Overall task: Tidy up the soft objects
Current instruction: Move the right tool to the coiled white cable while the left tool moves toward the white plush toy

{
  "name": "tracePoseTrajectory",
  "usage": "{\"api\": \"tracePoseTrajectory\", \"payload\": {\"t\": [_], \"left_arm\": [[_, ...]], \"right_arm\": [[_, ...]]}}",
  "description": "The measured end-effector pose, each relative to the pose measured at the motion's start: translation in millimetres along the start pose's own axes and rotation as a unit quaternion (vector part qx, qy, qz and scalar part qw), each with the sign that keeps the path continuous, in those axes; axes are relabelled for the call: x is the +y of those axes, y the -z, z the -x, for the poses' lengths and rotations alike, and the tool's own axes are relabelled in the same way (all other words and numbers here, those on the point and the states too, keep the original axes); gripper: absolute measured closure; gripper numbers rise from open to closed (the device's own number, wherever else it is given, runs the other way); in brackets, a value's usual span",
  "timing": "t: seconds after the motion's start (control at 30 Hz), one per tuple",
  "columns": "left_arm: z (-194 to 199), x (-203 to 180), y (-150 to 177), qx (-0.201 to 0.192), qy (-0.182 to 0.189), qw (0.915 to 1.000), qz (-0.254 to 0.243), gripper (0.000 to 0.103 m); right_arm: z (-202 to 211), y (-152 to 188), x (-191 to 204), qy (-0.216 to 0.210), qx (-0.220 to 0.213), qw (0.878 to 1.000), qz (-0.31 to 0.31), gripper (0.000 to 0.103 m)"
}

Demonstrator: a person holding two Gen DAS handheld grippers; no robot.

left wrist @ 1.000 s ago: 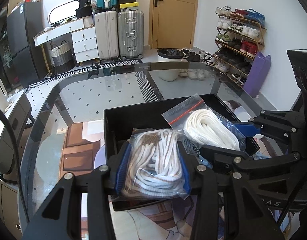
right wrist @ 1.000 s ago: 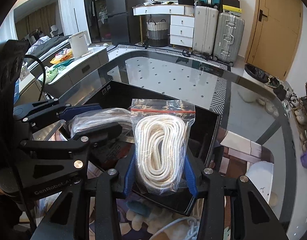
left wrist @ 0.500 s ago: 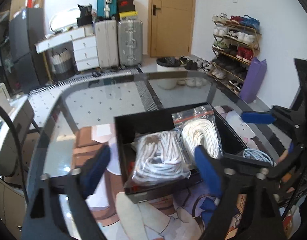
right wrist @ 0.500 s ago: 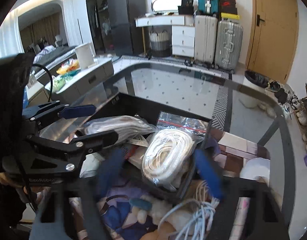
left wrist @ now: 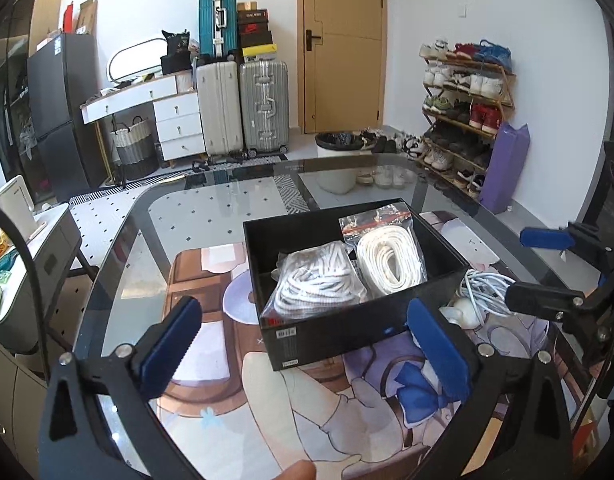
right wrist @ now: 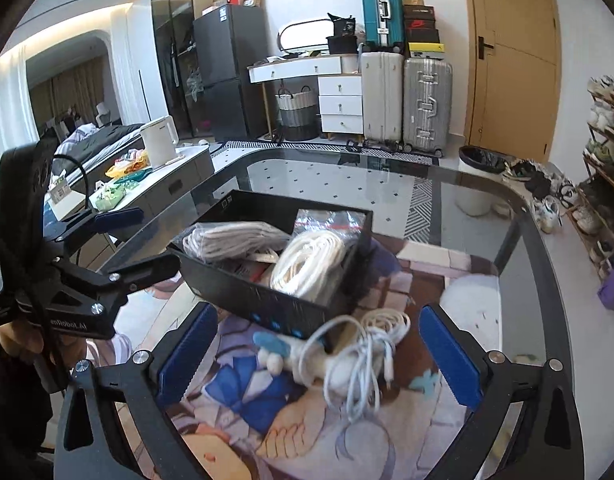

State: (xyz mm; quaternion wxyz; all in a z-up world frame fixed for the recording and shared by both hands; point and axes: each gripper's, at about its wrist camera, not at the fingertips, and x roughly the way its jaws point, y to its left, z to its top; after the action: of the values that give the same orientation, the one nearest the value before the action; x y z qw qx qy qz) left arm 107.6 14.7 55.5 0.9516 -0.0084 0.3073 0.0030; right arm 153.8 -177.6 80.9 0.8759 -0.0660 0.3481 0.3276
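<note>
A black box (left wrist: pixel 347 330) (right wrist: pixel 259 300) stands on the printed mat and holds two clear zip bags. One bag of white-and-brown rope (left wrist: pixel 319 280) (right wrist: pixel 231 240) lies on the box's left side, one bag of white rope (left wrist: pixel 391 260) (right wrist: pixel 311 264) on its right. My left gripper (left wrist: pixel 303 306) hangs before the box's front wall, jaws opening, no bag between them. My right gripper (right wrist: pixel 319 314) is back from the box's corner, jaws also opening, over a loose white cable bundle (right wrist: pixel 359 352) (left wrist: pixel 487 288) on the mat.
The mat covers the near part of a glass table (left wrist: pixel 211 216) with a dark rounded rim. A small white plush piece (right wrist: pixel 273 360) lies by the cable. A fingertip (left wrist: pixel 299 472) shows at the bottom edge. A counter with a kettle (right wrist: pixel 159 146) stands left of the table.
Both grippers were shut on their rope bags over the box. They have opened, left the bags lying in the box, and drawn back toward me and slightly up.
</note>
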Motion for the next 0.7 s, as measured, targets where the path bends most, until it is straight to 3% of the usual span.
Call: {"api": "tracePoseTrajectory", "payload": {"t": [0.23, 0.7], "left_arm": [[2.0, -2.0, 16.1, -0.01, -0.002, 0.9999, 0.01, 0.0], [-19.8, 0.2, 42.8, 0.023, 0.0, 0.9994, 0.025, 0.0]], "right_arm": [[8.1, 18.5, -11.2, 0.006, -0.002, 1.0, -0.015, 0.001], [-19.7, 43.7, -36.8, 0.02, 0.042, 0.997, -0.069, 0.001]]}}
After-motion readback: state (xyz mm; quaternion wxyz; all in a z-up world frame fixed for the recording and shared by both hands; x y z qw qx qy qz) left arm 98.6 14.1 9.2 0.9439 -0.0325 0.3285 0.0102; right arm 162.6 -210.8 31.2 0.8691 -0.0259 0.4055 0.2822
